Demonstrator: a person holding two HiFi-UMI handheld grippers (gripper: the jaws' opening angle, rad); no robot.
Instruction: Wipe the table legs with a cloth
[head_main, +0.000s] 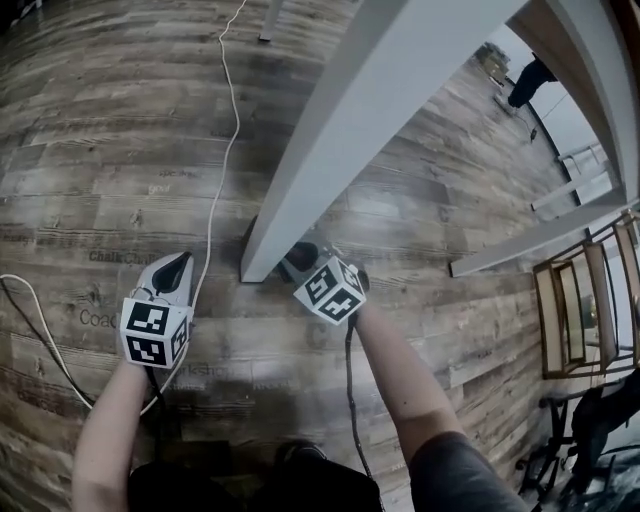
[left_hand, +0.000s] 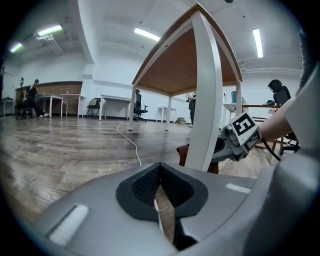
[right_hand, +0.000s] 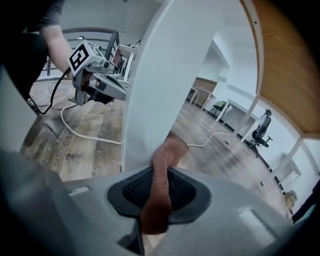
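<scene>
The white table leg (head_main: 330, 150) slants down to its foot on the wood floor. My right gripper (head_main: 291, 259) is at that foot, shut on a reddish-brown cloth (right_hand: 161, 175). The cloth is pressed against the lower part of the table leg (right_hand: 155, 85). In the left gripper view the cloth (left_hand: 184, 153) shows behind the table leg (left_hand: 206, 100), with the right gripper (left_hand: 235, 142) beside it. My left gripper (head_main: 180, 266) hovers over the floor to the left of the foot. It is shut with nothing in its jaws, as the left gripper (left_hand: 160, 182) shows close up.
A white cable (head_main: 215, 190) runs along the floor past the left gripper. A black cord (head_main: 350, 390) trails from the right gripper. A second white leg (head_main: 520, 245) and wooden frames (head_main: 580, 310) stand at the right. Desks and chairs (left_hand: 115, 105) line the far wall.
</scene>
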